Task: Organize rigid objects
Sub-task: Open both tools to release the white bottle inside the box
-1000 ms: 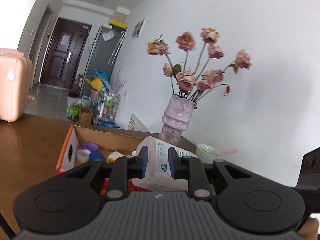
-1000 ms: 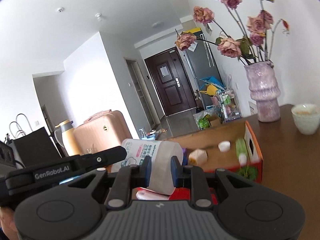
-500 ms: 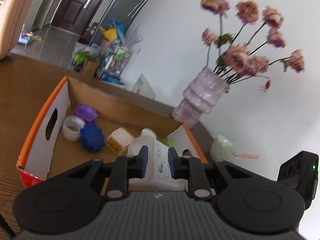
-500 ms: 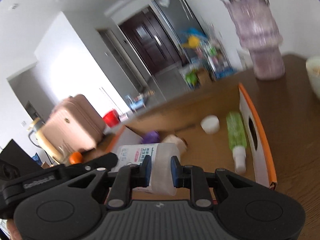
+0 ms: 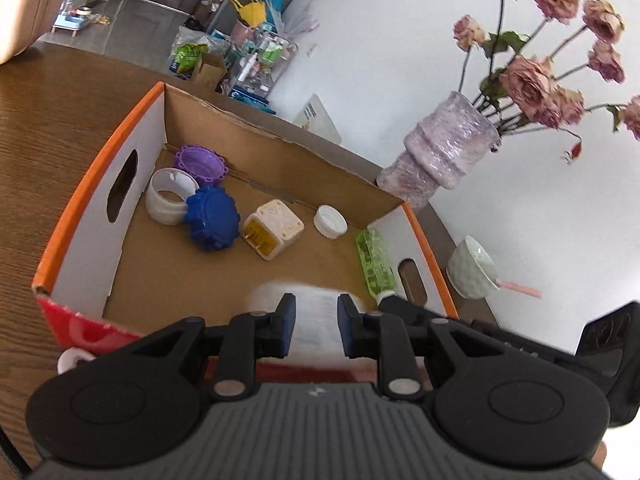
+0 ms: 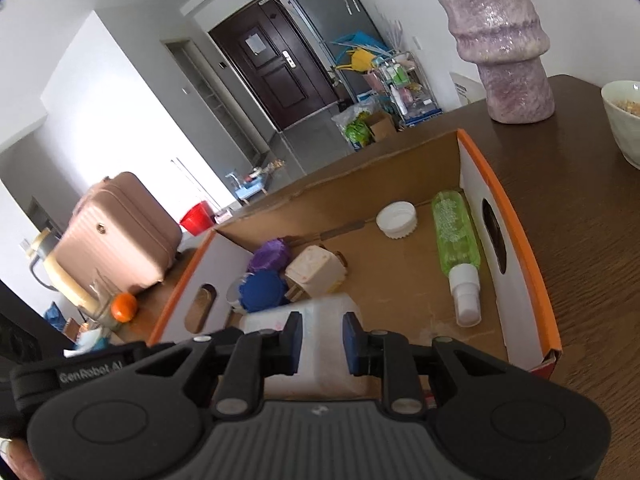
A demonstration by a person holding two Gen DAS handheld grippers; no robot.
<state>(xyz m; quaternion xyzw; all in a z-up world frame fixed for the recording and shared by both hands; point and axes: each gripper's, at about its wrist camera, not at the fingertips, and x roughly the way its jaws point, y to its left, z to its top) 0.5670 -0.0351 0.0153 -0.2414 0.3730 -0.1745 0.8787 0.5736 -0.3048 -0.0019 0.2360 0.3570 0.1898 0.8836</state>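
Both grippers are shut on one white plastic bottle with a printed label (image 5: 316, 320), also in the right wrist view (image 6: 320, 344). My left gripper (image 5: 312, 328) and right gripper (image 6: 320, 340) hold it low inside the near end of an orange-rimmed cardboard box (image 5: 100, 176). In the box lie a purple ring (image 5: 200, 162), a white ring (image 5: 168, 196), a blue lid (image 5: 212, 220), a cream plug adapter (image 5: 274, 232), a white cap (image 5: 330, 220) and a green spray bottle (image 5: 374, 260).
A purple vase of dried roses (image 5: 440, 160) stands behind the box on the brown wooden table (image 5: 48, 120). A pale bowl (image 5: 472, 270) sits right of the box. A pink suitcase (image 6: 120, 232) and an orange (image 6: 124, 307) are at the left.
Both grippers tilted down and carried the white bottle from above the box rim down into the box. The box contents now show in full.
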